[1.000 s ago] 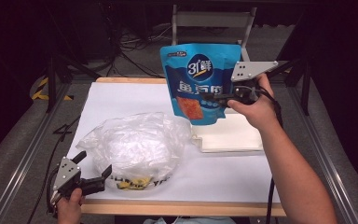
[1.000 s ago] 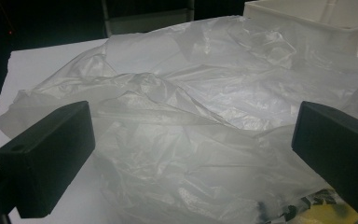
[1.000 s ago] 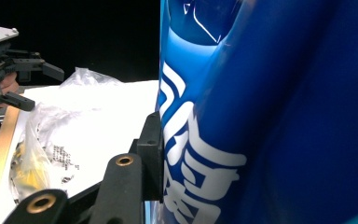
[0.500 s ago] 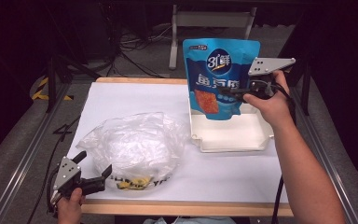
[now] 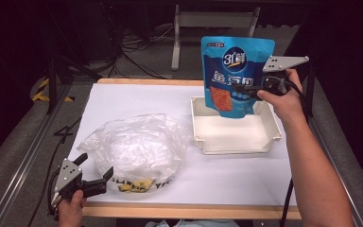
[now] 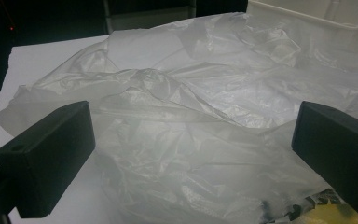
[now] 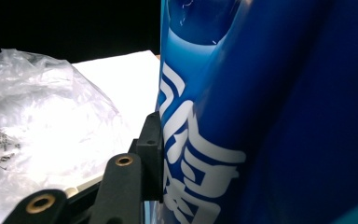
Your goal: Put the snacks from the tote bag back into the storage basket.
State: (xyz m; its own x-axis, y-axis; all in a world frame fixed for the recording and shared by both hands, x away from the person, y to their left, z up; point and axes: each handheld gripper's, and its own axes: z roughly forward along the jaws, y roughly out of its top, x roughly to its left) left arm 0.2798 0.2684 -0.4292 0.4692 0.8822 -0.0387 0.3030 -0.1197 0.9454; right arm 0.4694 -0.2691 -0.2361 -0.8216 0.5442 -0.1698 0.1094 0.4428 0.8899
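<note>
Above the white tray (image 5: 236, 137), your right gripper (image 5: 246, 89) holds the blue snack pouch (image 5: 236, 75) upright, its long axis running top to bottom, sealed top edge up and the printed face turned toward you. The pouch's bottom edge hangs inside the tray's walls, over the far half of its floor; whether it touches the floor you cannot tell from above. Your jaws are clamped on the pouch's right side at about mid-height, and the right gripper view has one black jaw pressed flat against the blue film (image 7: 261, 121) beside the white lettering.

Left of the tray lies the crumpled clear plastic bag (image 5: 137, 146), nearly touching the tray's left wall, with yellow print showing at its near edge. Your left gripper (image 5: 94, 182) sits at the bag's near-left corner, jaws spread wide and holding nothing; in the left gripper view the two black jaws frame the bag (image 6: 191, 121) between them.

Compared with half a second ago, the pouch has come down and now stands straighter, more squarely over the tray, where a second ago it was off to the tray's left and covered part of it. Your left gripper and the bag have not shifted.
</note>
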